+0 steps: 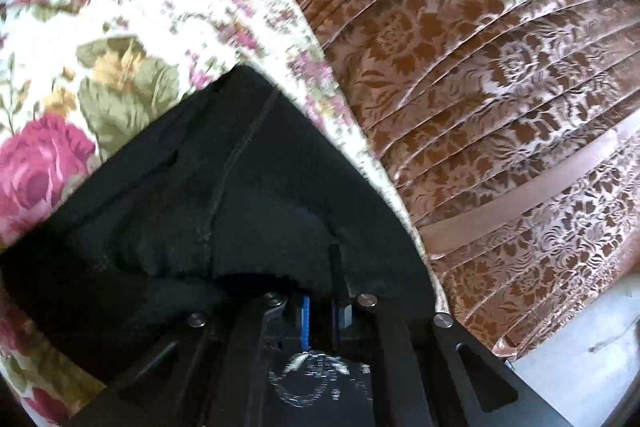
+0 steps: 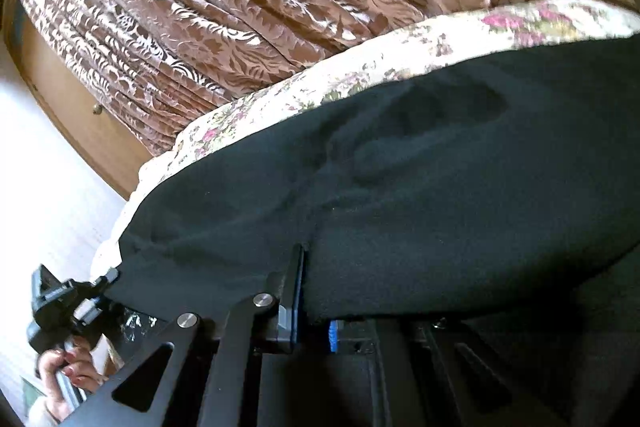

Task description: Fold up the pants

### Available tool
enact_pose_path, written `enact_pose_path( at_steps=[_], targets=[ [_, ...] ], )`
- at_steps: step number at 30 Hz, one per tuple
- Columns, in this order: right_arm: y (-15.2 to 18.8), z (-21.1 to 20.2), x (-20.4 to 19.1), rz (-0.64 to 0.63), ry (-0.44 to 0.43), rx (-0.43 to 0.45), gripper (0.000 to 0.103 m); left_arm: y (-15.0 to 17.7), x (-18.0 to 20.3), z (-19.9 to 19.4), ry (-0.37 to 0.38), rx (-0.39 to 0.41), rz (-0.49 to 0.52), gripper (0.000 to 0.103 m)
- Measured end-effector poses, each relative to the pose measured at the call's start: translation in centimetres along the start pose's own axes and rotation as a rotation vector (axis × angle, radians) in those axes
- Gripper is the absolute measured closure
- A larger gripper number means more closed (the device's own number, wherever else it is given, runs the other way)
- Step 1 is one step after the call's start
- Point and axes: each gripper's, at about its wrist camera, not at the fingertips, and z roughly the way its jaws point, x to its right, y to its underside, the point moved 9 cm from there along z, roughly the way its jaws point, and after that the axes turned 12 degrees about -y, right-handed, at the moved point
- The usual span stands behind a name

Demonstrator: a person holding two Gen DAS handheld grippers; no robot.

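Black pants (image 1: 224, 187) pinched in left gripper (image 1: 322, 307) and right gripper (image 2: 316, 311), draped forward over floral bedspread (image 1: 120, 27).

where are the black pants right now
The black pants are draped over the flowered bedspread, beside the brown curtain. Both the left gripper and right gripper are clamped on their near edge.
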Motion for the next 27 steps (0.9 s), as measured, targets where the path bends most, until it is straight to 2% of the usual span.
enact_pose_path(
  at_steps=[4,9,12,17,19,22,27],
  targets=[
    [-0.6,-2.0,-1.9,-0.073,0.0,0.033,0.093,-0.7,1.5,-2.0,0.048,0.03,0.036,0.097],
    [-1.3,-4.5,-5.3,-0.163,-0.037,0.08,0.093,-1.3,1.6,-4.4,0.066,0.058,0.059,0.097],
    [-0.3,-5.4,-7.5,-0.229,-0.073,0.071,0.093,-1.8,0.3,-5.1,0.046,0.066,0.047,0.097],
    [2.7,-5.4,-10.1,-0.359,-0.083,0.014,0.093,-1.8,-2.6,-4.7,-0.02,0.049,0.018,0.097],
    [3.7,-4.6,-9.9,-0.377,-0.066,-0.013,0.093,-1.4,-3.7,-4.3,-0.044,0.033,0.006,0.097],
    [4.9,-3.7,-8.7,-0.333,-0.064,-0.058,0.093,-0.8,-4.3,-4.1,-0.073,0.021,0.019,0.097],
    [5.9,-3.4,-7.5,-0.311,-0.049,-0.084,0.093,0.2,-4.4,-5.1,-0.072,0.029,0.018,0.097]
  ],
)
